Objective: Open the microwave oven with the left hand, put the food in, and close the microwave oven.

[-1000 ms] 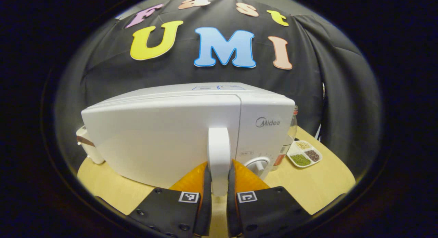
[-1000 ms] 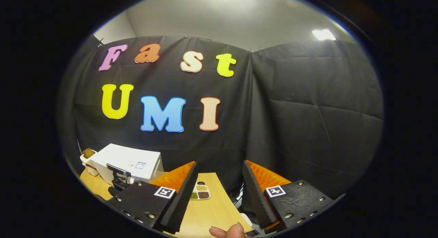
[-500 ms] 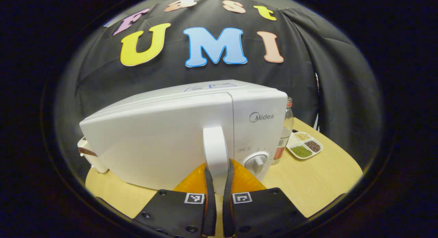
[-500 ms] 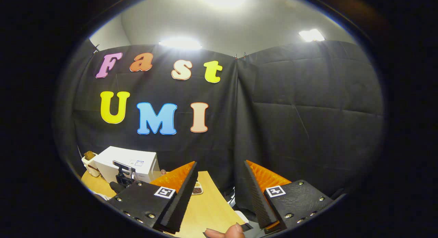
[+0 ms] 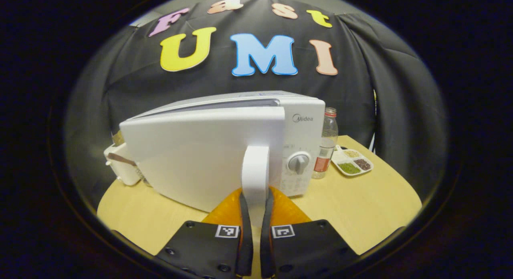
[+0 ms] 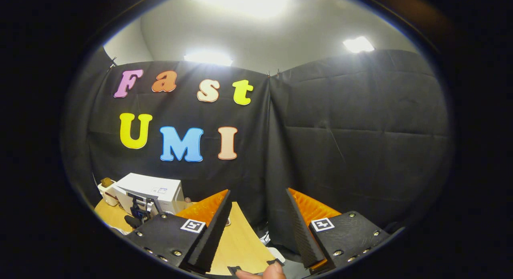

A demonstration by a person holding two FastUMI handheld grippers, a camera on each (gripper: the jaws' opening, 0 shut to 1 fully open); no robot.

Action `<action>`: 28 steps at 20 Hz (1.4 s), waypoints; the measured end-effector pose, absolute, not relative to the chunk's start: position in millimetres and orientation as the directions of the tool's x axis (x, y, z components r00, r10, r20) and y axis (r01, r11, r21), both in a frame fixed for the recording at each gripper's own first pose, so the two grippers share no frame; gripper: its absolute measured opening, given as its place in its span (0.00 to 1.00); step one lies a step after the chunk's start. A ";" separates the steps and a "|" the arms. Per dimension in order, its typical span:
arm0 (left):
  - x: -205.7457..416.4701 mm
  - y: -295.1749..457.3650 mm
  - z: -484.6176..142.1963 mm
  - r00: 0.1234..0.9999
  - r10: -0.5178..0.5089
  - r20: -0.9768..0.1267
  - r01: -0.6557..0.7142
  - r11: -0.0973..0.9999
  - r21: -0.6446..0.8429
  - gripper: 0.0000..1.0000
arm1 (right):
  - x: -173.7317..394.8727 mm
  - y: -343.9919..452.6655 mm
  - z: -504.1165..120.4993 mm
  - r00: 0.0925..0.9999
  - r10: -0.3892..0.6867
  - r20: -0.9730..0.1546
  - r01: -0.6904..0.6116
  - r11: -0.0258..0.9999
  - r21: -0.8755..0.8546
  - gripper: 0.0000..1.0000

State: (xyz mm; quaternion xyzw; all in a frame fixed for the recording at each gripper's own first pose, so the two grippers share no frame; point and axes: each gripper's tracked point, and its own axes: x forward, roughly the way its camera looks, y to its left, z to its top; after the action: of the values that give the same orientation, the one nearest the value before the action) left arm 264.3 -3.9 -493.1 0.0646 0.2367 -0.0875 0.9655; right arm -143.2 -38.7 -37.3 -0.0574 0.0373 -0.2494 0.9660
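A white microwave oven [image 5: 302, 138] stands on the wooden table [image 5: 360, 207]. Its door [image 5: 192, 158] hangs slightly ajar, with a dark gap along the top edge. My left gripper [image 5: 255, 203] is shut on the door's upright white handle [image 5: 255, 170], one finger on each side. A small white divided dish of grains and beans [image 5: 352, 163] lies right of the oven. In the right gripper view my right gripper [image 6: 256, 203] is open and holds nothing, raised and pointing at the cloth wall. Far off at lower left are the microwave [image 6: 152, 189] and the left gripper [image 6: 138, 211] at its front.
A clear bottle with a red label [image 5: 325, 144] stands between the oven and the dish. A white appliance [image 5: 120, 168] sits behind the oven's left end. A fingertip [image 6: 272, 273] shows at the bottom of the right gripper view, above the table's corner [image 6: 236, 239].
The left gripper closed tighter on the handle and drew the door off the oven body, so it now stands ajar. The right gripper tilted up slightly, staying open.
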 end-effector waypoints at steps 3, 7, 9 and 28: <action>222.3 28.7 -490.1 0.861 -0.144 -0.488 0.206 0.976 0.075 0.16 | -143.1 -30.9 -44.7 0.901 -0.430 -0.050 0.423 0.899 -0.112 0.81; 174.7 85.9 -486.0 0.860 -0.079 -0.504 0.139 0.987 0.083 0.16 | -141.7 -12.6 -56.9 0.938 -0.338 -0.076 0.334 0.940 -0.064 0.81; 146.8 127.2 -484.2 0.866 0.017 -0.500 0.060 0.989 0.138 0.16 | -137.5 -6.4 -68.4 0.951 -0.296 -0.094 0.293 0.955 -0.047 0.81; 103.9 256.6 -491.6 0.803 -0.145 -0.578 0.170 0.985 -0.011 0.29 | 8.4 163.7 -363.4 0.780 -0.083 -0.620 0.137 0.990 0.039 0.81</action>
State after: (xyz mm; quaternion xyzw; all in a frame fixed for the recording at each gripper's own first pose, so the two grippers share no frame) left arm 103.9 256.6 -491.6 0.0208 0.3024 -0.0831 0.9493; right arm 8.4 163.7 -363.4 0.0409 0.3267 -0.0584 0.9425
